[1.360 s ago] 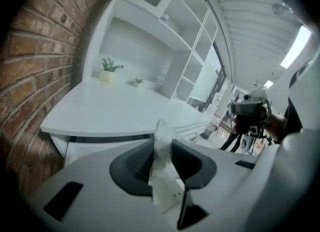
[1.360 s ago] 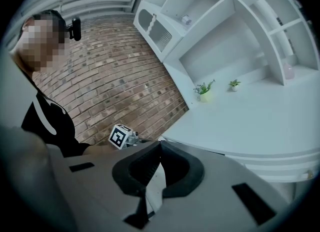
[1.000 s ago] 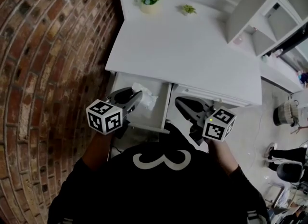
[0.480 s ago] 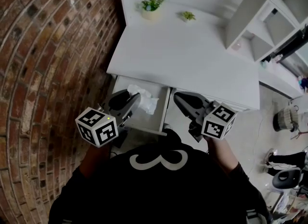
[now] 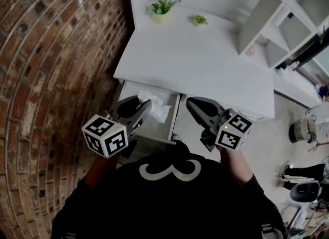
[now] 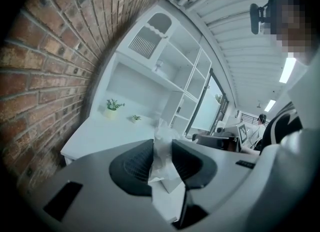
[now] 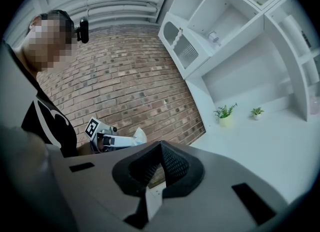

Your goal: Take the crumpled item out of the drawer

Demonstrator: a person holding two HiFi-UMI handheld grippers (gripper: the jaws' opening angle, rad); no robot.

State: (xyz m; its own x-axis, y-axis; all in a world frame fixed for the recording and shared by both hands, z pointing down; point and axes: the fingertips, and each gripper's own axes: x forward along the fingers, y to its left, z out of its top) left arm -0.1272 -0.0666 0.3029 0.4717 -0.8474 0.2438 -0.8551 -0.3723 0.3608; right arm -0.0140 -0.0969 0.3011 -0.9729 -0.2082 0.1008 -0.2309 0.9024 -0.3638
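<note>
A crumpled white tissue hangs over the open drawer of the white desk, pinched between the jaws of my left gripper. In the left gripper view the tissue fills the gap between the dark pads, with my left gripper shut on it at about desk-top height. My right gripper hovers to the right of the drawer, in front of the desk edge. Seen in its own view, my right gripper has its jaws pressed together on nothing. That view also shows the tissue at the tip of the left gripper.
The white desk top carries two small potted plants at the back. A brick wall runs close along the left. White shelving rises at the right, and my own torso is just behind the drawer front.
My left gripper has lifted with the tissue, which now sits higher above the drawer; its marker cube has swung left. The right gripper has risen a little and rolled.
</note>
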